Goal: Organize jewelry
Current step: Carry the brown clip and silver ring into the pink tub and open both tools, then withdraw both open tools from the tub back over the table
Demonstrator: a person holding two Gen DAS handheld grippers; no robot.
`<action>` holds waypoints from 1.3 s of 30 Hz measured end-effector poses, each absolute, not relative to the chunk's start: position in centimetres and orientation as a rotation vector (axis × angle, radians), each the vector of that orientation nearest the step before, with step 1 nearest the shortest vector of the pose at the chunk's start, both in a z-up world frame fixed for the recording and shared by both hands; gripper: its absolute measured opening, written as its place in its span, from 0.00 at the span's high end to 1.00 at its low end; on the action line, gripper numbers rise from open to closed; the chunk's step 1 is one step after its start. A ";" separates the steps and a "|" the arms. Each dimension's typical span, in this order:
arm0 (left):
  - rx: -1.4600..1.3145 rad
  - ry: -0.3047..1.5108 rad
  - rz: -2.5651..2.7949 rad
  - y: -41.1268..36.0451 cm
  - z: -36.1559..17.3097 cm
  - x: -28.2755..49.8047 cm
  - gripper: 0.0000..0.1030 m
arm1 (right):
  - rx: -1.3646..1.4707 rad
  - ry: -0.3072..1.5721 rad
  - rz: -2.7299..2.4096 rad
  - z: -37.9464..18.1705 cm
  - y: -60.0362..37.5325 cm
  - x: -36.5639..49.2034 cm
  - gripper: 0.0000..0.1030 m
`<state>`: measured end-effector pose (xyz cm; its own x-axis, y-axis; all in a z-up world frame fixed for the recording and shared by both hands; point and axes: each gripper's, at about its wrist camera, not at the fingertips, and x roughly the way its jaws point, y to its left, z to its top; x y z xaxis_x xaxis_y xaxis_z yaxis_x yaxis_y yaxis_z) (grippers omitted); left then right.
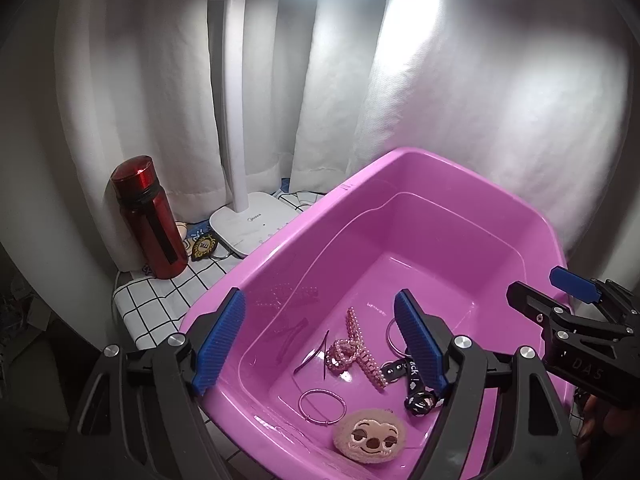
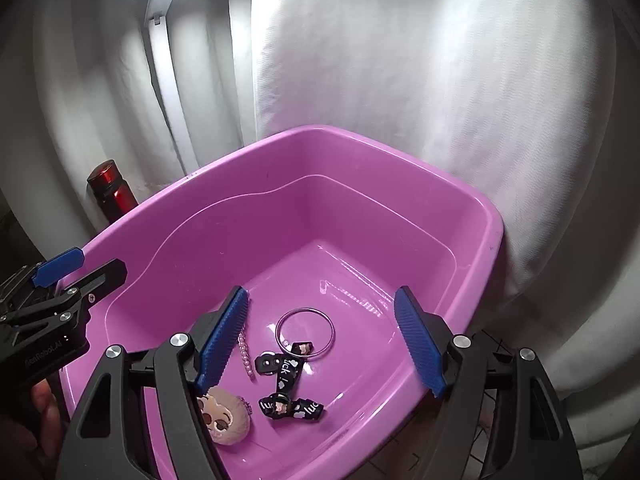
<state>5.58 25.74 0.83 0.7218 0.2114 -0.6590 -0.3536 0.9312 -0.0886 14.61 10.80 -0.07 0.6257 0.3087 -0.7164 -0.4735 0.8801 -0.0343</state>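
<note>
The jewelry, a pearl hair claw (image 1: 362, 346), rings (image 2: 305, 332) and a black strap (image 2: 289, 388), already lies in the pink tub (image 1: 440, 184). Both the left gripper (image 1: 320, 344) and right gripper (image 2: 320, 344) hover spread and empty above it. Judging by this, little is left to collect.

From my left camera, the far half of the glossy pink plastic tub (image 1: 420, 216) is bare floor with room to descend. Its near end is crowded with a pearl claw clip (image 1: 362, 346), thin hoops (image 1: 320, 406) and a plush sloth face (image 1: 370, 436). A red metal flask (image 1: 150, 216) and white lamp base (image 1: 250, 226) block the left side.
</note>
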 end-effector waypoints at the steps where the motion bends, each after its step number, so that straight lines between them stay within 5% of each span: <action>1: -0.211 0.699 0.317 25.7 0.9 5.5 0.25 | -0.226 0.773 0.452 0.0 10.7 14.5 0.30; 11: -0.216 0.701 0.322 24.9 1.6 4.9 0.15 | -0.196 0.748 0.448 0.9 9.8 13.6 0.30; 39: -0.166 0.686 0.259 18.8 4.2 2.3 0.13 | -0.086 0.689 0.394 2.9 1.6 7.5 0.30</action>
